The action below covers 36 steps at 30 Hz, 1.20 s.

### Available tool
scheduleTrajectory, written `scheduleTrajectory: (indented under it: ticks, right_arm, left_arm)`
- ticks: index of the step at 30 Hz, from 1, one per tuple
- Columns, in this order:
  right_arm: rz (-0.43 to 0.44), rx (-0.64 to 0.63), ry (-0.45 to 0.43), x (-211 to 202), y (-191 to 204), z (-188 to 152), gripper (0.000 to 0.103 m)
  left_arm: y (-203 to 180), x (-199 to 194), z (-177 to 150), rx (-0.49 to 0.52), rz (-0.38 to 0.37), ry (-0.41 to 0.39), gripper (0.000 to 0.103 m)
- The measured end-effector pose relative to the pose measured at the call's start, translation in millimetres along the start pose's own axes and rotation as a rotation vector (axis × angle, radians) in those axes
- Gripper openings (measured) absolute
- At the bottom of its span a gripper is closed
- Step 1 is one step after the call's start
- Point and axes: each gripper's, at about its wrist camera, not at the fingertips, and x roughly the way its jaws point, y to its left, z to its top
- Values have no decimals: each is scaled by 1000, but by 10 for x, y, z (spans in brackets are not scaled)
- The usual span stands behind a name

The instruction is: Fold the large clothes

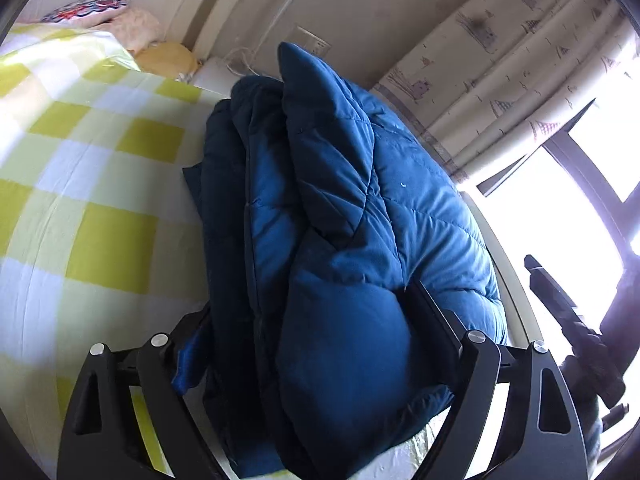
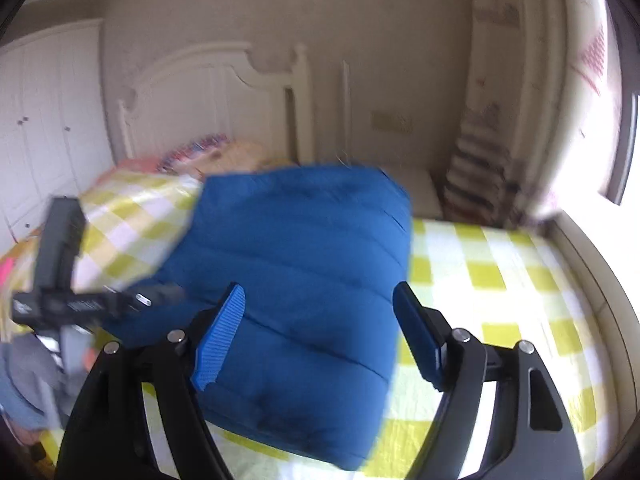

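Blue quilted jacket (image 2: 296,280), folded thick, on the yellow-checked bed (image 2: 500,280). Left gripper (image 1: 320,340) straddles its near edge, jaws wide; right gripper (image 2: 320,340) wide, empty. Likely light, soft, springy, slippery: grip bunched layers at six o'clock.

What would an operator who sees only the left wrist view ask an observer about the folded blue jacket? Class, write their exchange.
Operator: Is the right claw gripping the jacket?
Observer: No, the right claw is open, its blue pads bare.
Operator: How does the jacket look from that side?
Observer: The blue jacket lies as a flat rectangle on the checked sheet.
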Motion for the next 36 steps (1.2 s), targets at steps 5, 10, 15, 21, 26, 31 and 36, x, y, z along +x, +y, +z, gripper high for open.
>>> scheduleTrajectory:
  ticks: [5, 10, 15, 21, 26, 31, 36]
  right_arm:
    - [-43, -235, 209, 429, 481, -228, 76]
    - [15, -202, 230, -14, 498, -392, 77]
    - [-21, -63, -95, -1206, 312, -207, 99]
    - [-73, 2, -295, -1950, 234, -294, 101]
    - [-83, 50, -214, -1670, 296, -765, 101]
    - [-96, 29, -63, -1295, 357, -970, 101]
    - [-123, 37, -73, -1354, 343, -1002, 101]
  left_arm:
    - [-132, -214, -74, 22, 82, -26, 88]
    - [-678, -929, -244, 329, 305, -192, 95]
    - [-1477, -1927, -462, 464, 520, -557, 99]
    - [-1800, -2304, -857, 442, 517, -671, 99]
    - [-1603, -1899, -1205, 387, 531, -509, 99]
    - [-1526, -1514, -1468, 442, 543, -401, 99]
    - [-1491, -1523, -1516, 419, 536, -405, 99]
